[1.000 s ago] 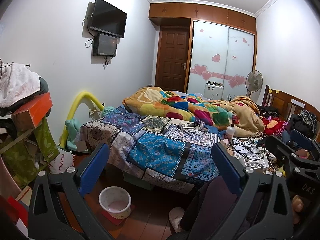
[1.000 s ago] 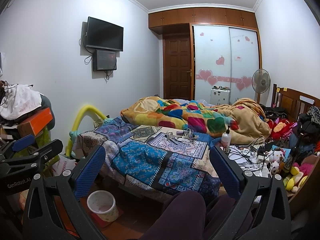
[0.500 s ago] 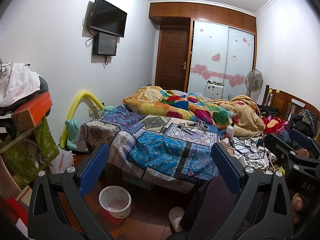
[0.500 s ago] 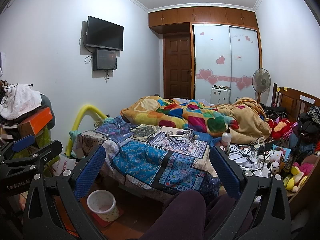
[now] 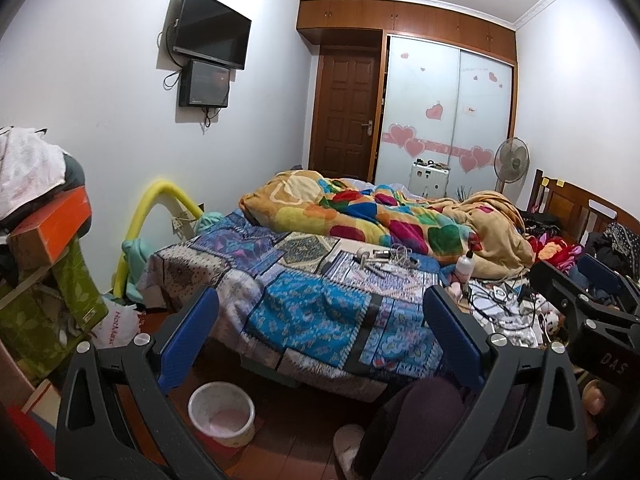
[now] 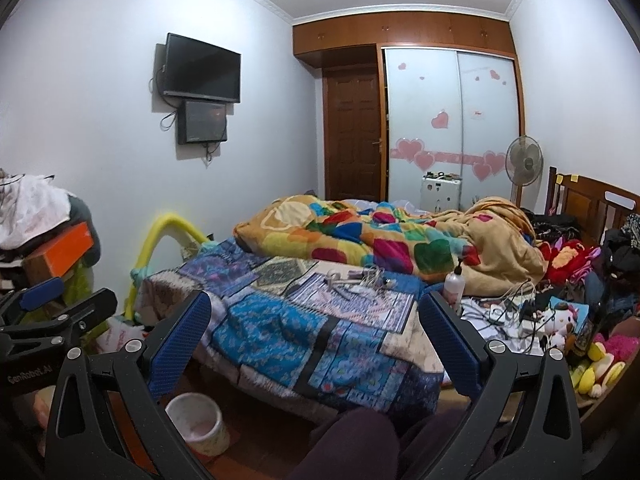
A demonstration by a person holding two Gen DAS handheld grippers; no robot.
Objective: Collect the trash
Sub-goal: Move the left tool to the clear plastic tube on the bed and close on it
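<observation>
Both grippers are up and level, looking across the bed [image 5: 312, 312]. The left gripper [image 5: 320, 336] is spread wide with nothing between its blue pads, and the right gripper [image 6: 316, 334] is spread just as wide and equally empty. Where is the trash? No obvious piece stands out; the likeliest candidates are the small loose items [image 6: 356, 282] on the quilt, ahead of and above the right gripper's fingertips, too small to identify. The small bin [image 5: 221, 412] sits on the floor, below and left of the left gripper, beside the bed's near corner. My read: this is the scouting step. Best to close in on the clutter first, confirm what is truly rubbish, avoid the cables [image 6: 516, 304] off to the right, and keep the bin reachable.
</observation>
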